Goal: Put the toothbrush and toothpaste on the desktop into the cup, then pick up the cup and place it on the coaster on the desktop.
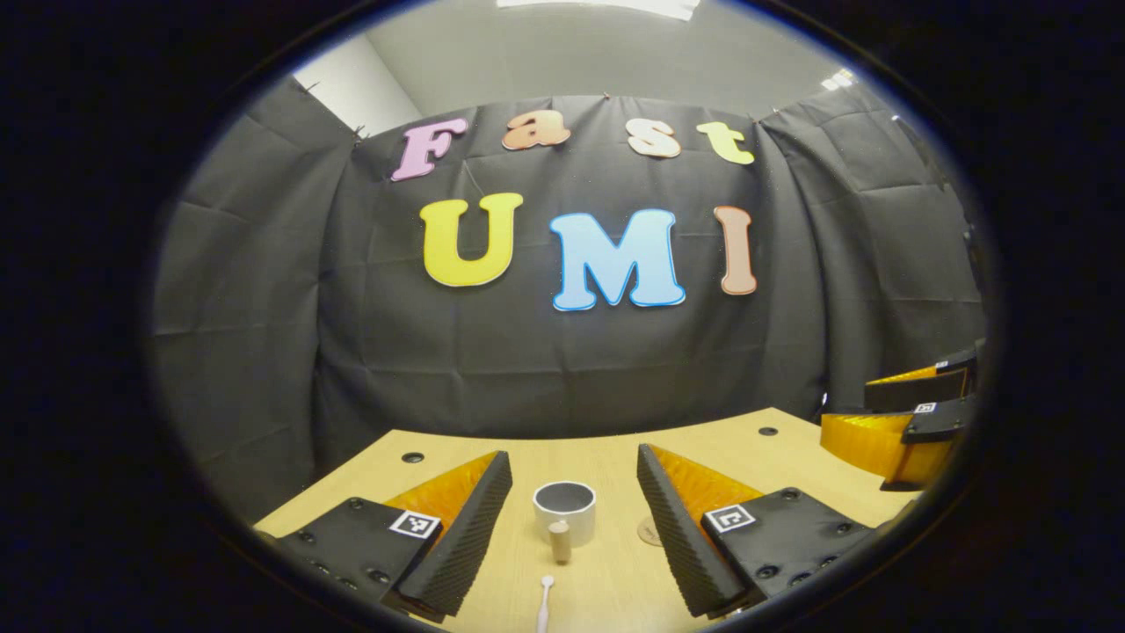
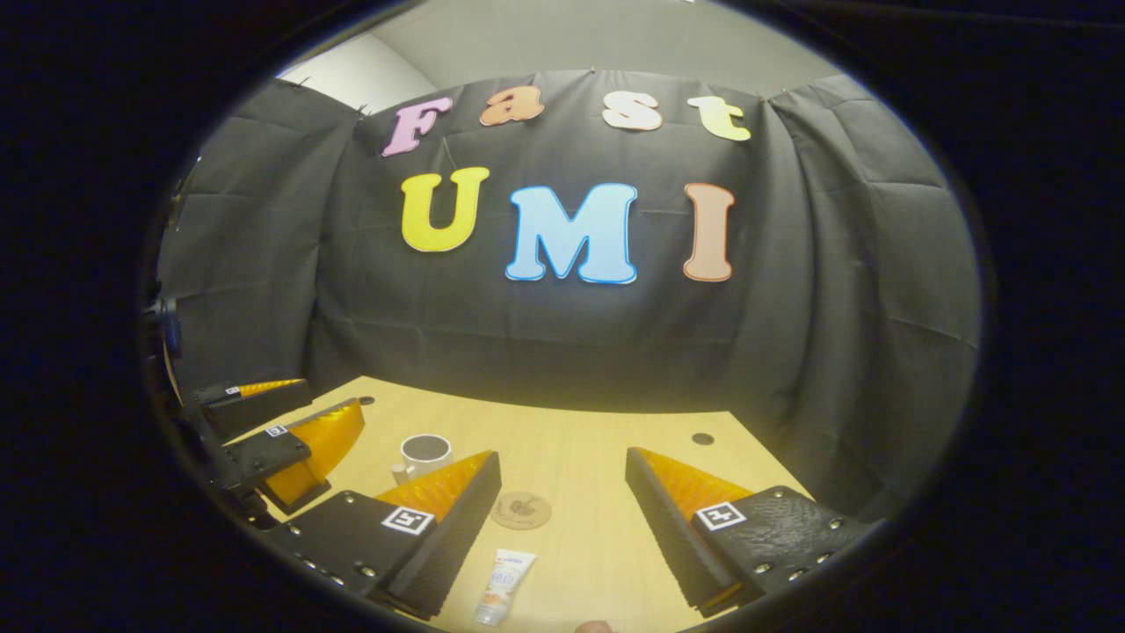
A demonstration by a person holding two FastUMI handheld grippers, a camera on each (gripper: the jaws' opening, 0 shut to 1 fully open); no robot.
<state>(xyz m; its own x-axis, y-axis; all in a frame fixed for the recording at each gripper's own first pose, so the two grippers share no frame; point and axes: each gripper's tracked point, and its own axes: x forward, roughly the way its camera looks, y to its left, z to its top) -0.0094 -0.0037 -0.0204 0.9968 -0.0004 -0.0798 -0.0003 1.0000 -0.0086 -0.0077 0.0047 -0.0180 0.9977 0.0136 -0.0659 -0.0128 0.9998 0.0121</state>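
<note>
Left gripper view: left gripper (image 1: pixel 573 527) fingers spread, empty, bracketing cup (image 1: pixel 564 510), apparently lined up for approach; toothbrush (image 1: pixel 545 602) just nearer than cup, cut off below | Right gripper view: right gripper (image 2: pixel 562 527) fingers spread, empty; toothpaste (image 2: pixel 503 585) between them, coaster (image 2: pixel 520 510) right of cup; tube's lower end unclear.

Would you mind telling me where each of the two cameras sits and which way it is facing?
Left gripper view: rides the left gripper, facing the booth wall over the desk; its open fingers frame the cup and toothbrush; right gripper at the right edge.
Right gripper view: rides the right gripper, open over the toothpaste and coaster; left gripper at left.
Shared: cup, desk, both grippers.
</note>
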